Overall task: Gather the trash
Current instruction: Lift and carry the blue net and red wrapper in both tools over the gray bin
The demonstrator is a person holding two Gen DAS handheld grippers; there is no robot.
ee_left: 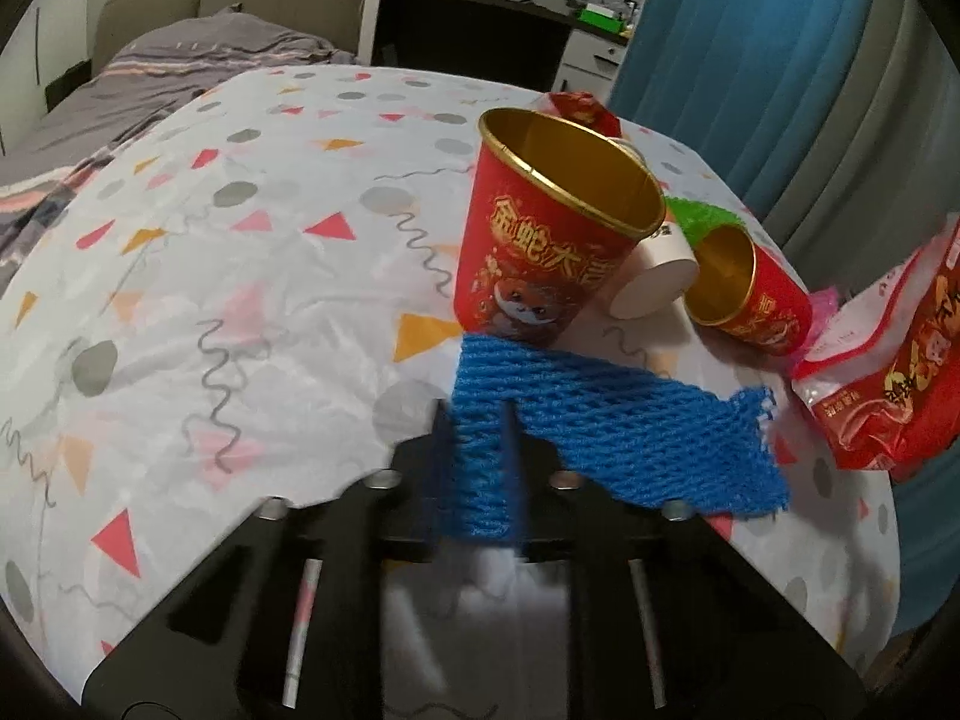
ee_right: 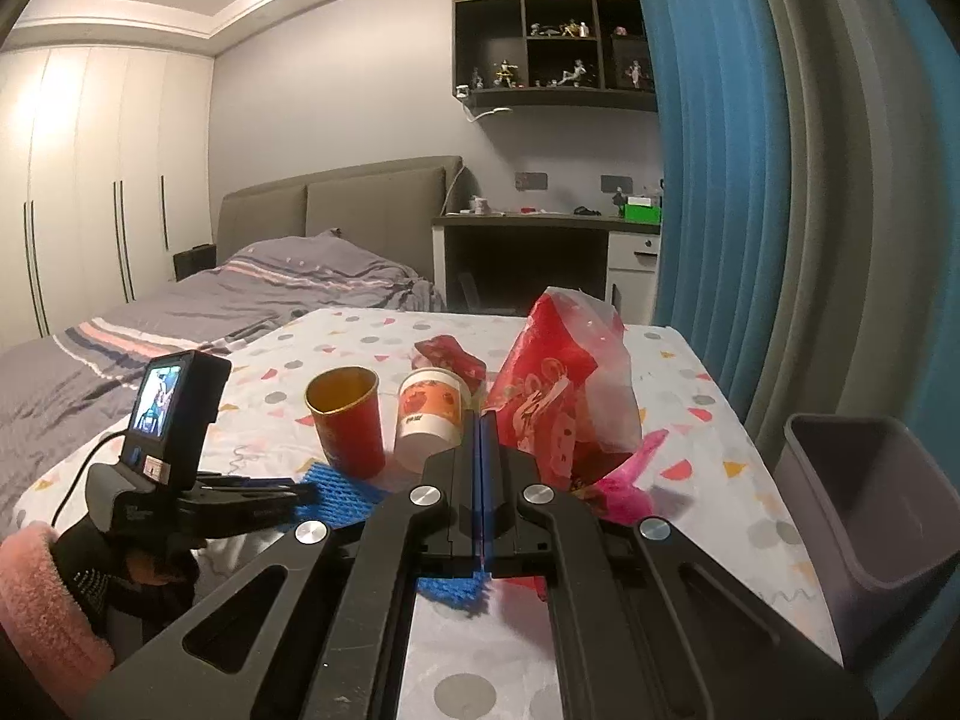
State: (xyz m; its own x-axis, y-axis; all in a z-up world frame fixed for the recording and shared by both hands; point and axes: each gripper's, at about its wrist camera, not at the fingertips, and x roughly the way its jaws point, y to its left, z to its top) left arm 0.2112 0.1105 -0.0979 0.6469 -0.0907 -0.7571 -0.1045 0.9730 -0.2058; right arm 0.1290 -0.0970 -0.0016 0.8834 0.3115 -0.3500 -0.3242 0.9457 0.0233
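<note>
Left gripper: its two fingers are closed on the near end of the blue foam net; the net fills the gap between them.
Blue foam net: it spreads to the right from the fingers, over the table cloth. Its far edge touches the base of the big red cup.
Big red cup: it stands upright with a gold inside, just behind the net.
White cup: it lies on its side, touching the big red cup on the right.
Small red cup: it lies on its side, mouth toward the camera, just right of the white cup.
Green net: it is behind these two cups, partly hidden.
Red snack bag: it is at the right edge of the table, near the net's right end.
Right gripper: the fingers are pressed together, with only a thin blue line between them. I cannot tell if they pinch anything.
Red plastic bag: it stands just right of the right gripper's tips; if it touches them, I cannot tell.
Pink net: it lies at the foot of this bag.
Grey bin: it is open on top, beside the right edge of the table.
Free room: the left half of the table cloth is bare, up to the edge beside the bed.
Right side: the blue curtain hangs close behind the bin and the table corner.
</note>
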